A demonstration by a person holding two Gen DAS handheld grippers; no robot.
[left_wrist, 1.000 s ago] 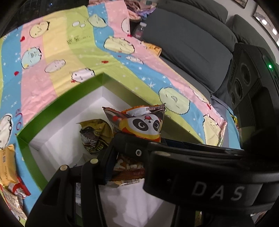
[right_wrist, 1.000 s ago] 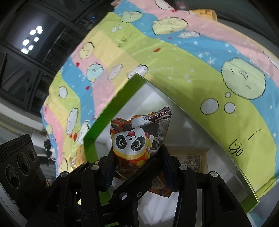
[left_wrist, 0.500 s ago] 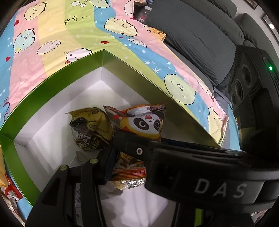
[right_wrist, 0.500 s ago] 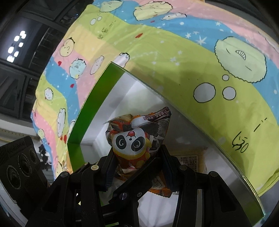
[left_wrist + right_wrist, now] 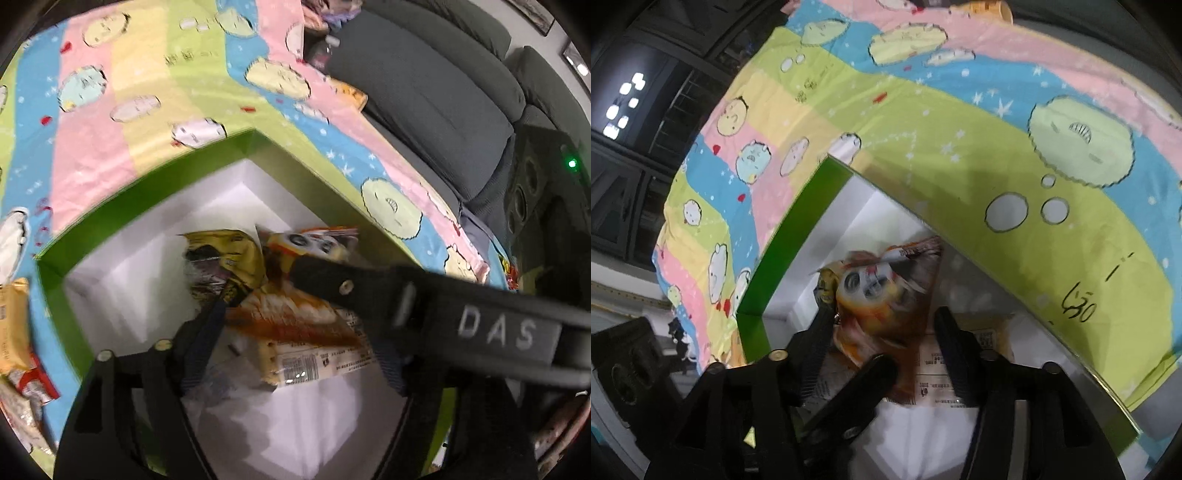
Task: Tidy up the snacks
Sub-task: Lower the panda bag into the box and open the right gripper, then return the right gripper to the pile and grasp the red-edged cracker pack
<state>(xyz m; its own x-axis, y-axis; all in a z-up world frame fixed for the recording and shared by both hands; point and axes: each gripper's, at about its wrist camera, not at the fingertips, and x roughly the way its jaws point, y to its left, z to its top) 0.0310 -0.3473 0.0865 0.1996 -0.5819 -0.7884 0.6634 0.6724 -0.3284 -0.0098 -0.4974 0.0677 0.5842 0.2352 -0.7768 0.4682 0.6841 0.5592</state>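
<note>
A: How many snacks lie in the box (image 5: 144,192)?
B: Three: a panda bag (image 5: 882,288) between both pairs of just-opening, slack fingers, a yellow bag (image 5: 225,258) left, and a flat pack (image 5: 314,365) beneath.

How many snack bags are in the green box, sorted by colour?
Inside the green box:
Orange panda bag: 1
Yellow bag: 1
Pale flat packet: 1
Total: 3
</note>
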